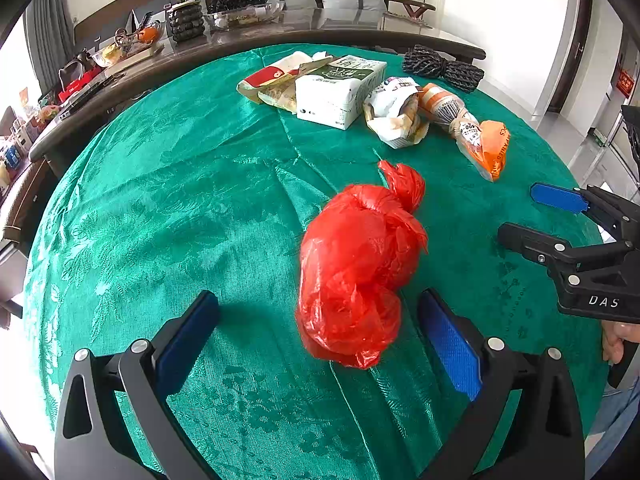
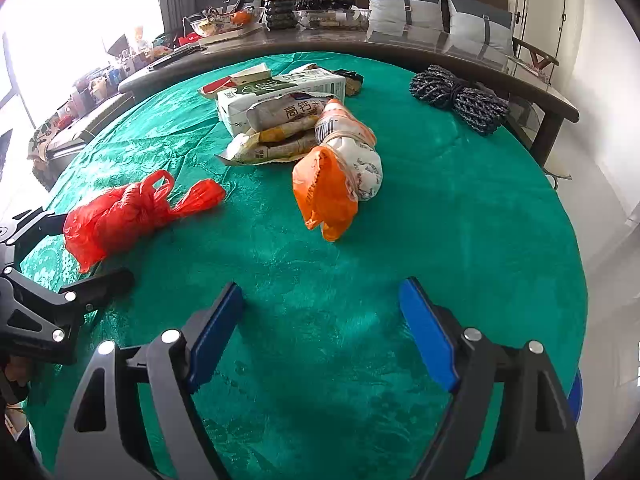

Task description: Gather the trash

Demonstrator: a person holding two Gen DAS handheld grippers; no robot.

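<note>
**Red bag between spread fingers on a green cloth**

Green patterned tablecloth (image 1: 180, 200) fills the left wrist view. A knotted red plastic bag (image 1: 356, 268) lies at centre, its near end between the spread blue-padded fingers of the left gripper (image 1: 320, 344), closer to the right pad; contact cannot be told. Toward the upper middle lies a row of trash: a white carton (image 1: 340, 92), a crumpled white wrapper (image 1: 394, 114) and an orange-tipped wrapper (image 1: 476, 132). A coil of dark rope (image 1: 442, 67) sits behind them. The right gripper (image 1: 520, 216) enters from the right edge, jaws apart, holding nothing.

From the right wrist view, the right gripper (image 2: 322, 326) hovers wide open over bare cloth at lower centre. The red bag (image 2: 120, 216) lies at left, the orange wrapper (image 2: 332, 184) at centre, the rope (image 2: 460, 96) at upper right.
</note>
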